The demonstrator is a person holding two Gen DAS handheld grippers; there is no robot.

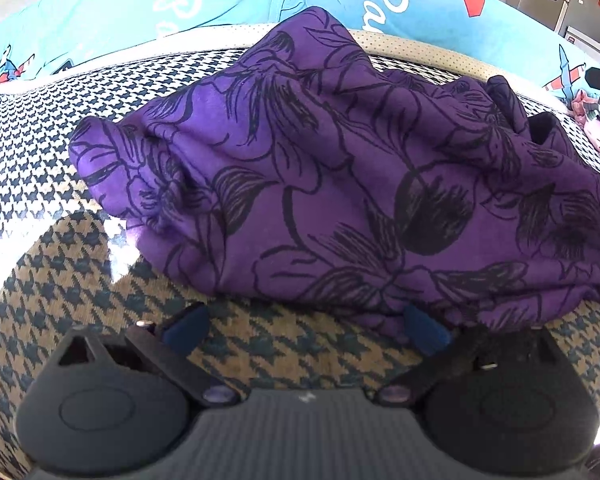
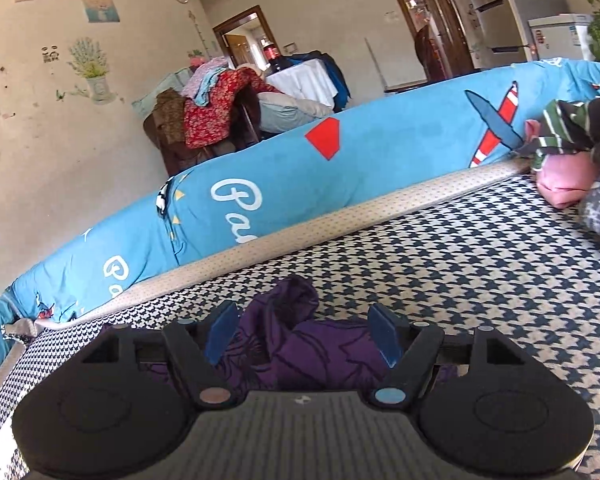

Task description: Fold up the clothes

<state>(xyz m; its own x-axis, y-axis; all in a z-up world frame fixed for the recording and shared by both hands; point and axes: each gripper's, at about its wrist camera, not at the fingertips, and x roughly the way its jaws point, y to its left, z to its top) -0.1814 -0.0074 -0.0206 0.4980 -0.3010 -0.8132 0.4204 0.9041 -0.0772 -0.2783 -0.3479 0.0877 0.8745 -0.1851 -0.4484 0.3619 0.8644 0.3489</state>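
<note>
Houndstooth-covered surface (image 1: 28, 128), backed by a long blue printed bolster (image 2: 340, 168); a purple garment with black floral line print (image 1: 320, 184) lies on it in a rumpled heap, not flat and not squared into any fold. Its long axis, as the left wrist view gives it, runs across the frame from a rounded bunched end at the left to a wider, creased mass at the right that goes out of view. Left gripper (image 1: 306, 328) sits low at the near edge of the cloth, jaws spread wide with bare houndstooth between them; the right-hand blue pad touches or just underlaps the hem, the left-hand pad is clear of the fabric. Right gripper (image 2: 302, 338) hangs over another part of the same purple cloth, jaws likewise spread, a raised peak of fabric showing between and beyond the pads; whether the pads touch the cloth is hard to tell under the fisheye. Neither claw pinches anything. Judgement: the garment lies forward of both claws, and the right one stands more squarely over it, so it looks nearer to a grip. Further right, well apart, a pink and green-striped pile of other clothes (image 2: 568, 160).
</note>
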